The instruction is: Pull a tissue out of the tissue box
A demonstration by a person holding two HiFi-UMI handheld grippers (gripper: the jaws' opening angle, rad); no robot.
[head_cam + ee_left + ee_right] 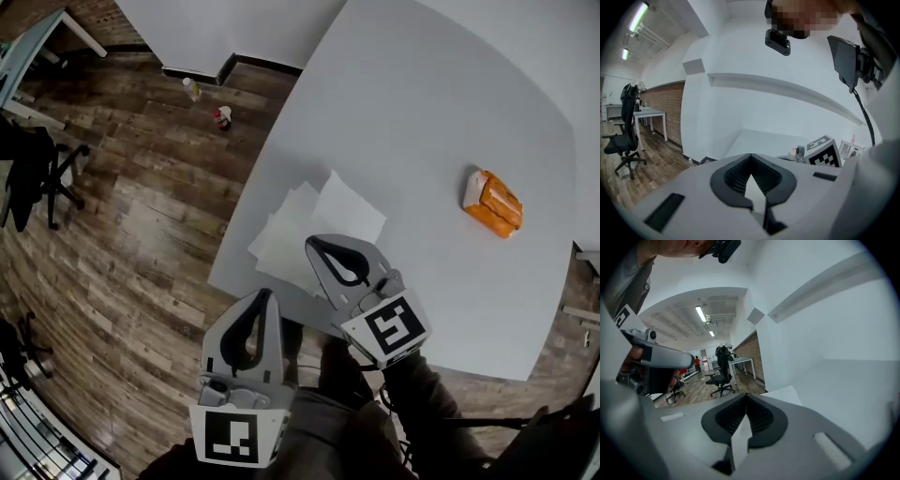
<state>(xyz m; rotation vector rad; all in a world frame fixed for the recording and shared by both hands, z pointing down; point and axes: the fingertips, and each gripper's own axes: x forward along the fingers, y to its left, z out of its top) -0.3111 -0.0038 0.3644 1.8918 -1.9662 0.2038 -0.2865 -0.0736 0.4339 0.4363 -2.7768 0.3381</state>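
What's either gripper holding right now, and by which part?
Nothing. Left gripper and right gripper are both shut, empty; the tissues lie on the table.

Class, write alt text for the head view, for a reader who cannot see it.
The left gripper and right gripper, both shut, hover by the near edge of a white table. Loose tissues lie by the right one; an orange tissue pack lies farther right.

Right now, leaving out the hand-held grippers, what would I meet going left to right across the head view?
Black office chair → pale bottle on the floor → red-and-white bottle on the floor → loose white tissues at the table's edge → orange tissue box.
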